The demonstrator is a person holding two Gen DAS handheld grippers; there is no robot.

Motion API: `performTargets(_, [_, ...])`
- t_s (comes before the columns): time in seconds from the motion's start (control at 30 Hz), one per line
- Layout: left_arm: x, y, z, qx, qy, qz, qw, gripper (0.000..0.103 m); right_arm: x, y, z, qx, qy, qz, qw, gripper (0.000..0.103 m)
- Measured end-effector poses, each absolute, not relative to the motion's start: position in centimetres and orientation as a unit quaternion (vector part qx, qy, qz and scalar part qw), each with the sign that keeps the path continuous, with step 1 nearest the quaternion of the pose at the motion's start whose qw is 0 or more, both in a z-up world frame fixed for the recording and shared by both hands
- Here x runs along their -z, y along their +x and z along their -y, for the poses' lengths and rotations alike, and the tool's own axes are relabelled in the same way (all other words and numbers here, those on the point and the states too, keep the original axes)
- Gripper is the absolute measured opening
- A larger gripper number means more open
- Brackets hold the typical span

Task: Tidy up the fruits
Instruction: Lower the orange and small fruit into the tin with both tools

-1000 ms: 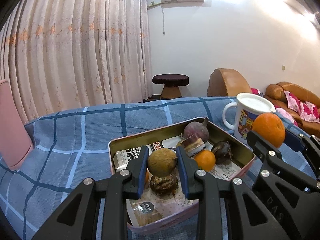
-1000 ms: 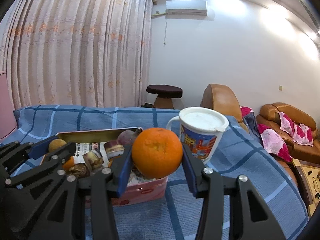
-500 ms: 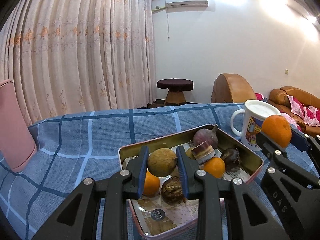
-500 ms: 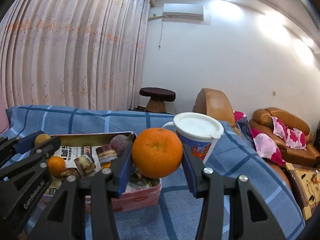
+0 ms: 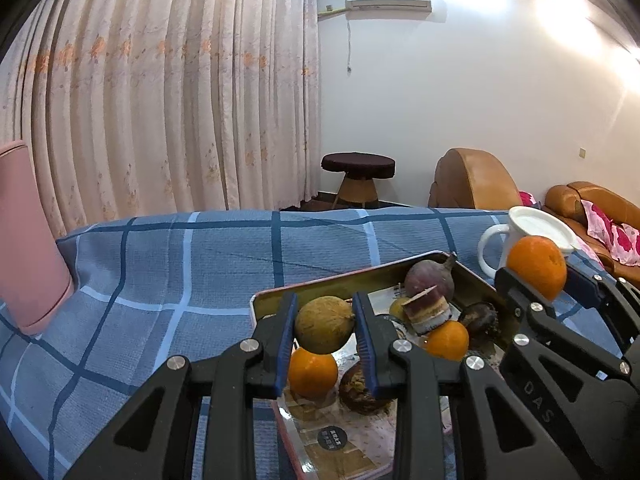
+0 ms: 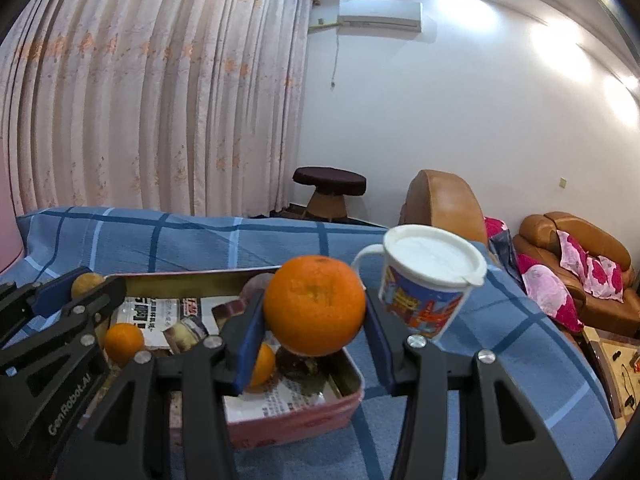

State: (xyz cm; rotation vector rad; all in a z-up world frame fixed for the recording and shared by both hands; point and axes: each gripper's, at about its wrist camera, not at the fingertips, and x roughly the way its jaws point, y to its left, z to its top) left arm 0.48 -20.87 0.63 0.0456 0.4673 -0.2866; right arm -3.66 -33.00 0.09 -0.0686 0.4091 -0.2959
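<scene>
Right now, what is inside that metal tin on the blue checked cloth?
The tin holds two small oranges, a purple round fruit, a layered cake slice, dark wrinkled fruits and printed paper lining. The grippers cover part of the floor, so anything there is hidden.

Three oranges (image 5: 537, 267), one brown fruit (image 5: 324, 325), one tin (image 6: 296, 420), one mug (image 6: 430, 292) (perhaps more hidden).

We view the tin tray (image 5: 362, 278) from two low, close cameras, each looking forward along its own fingers toward the curtain (image 5: 160, 100). The left-wrist camera sits at the tray's near left; the right-wrist camera sits probably slightly right of it. Both views share tray, mug (image 6: 430, 280) and stool (image 6: 329, 188).
</scene>
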Motion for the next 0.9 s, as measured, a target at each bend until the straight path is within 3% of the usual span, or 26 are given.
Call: performTargets(0.9, [-0.4,2.0,22.5,0.120,0.042,-0.247,0.961,0.030,0.0,-2.7,32.9,0.115,-0.023,-0.205,0.972,0.050])
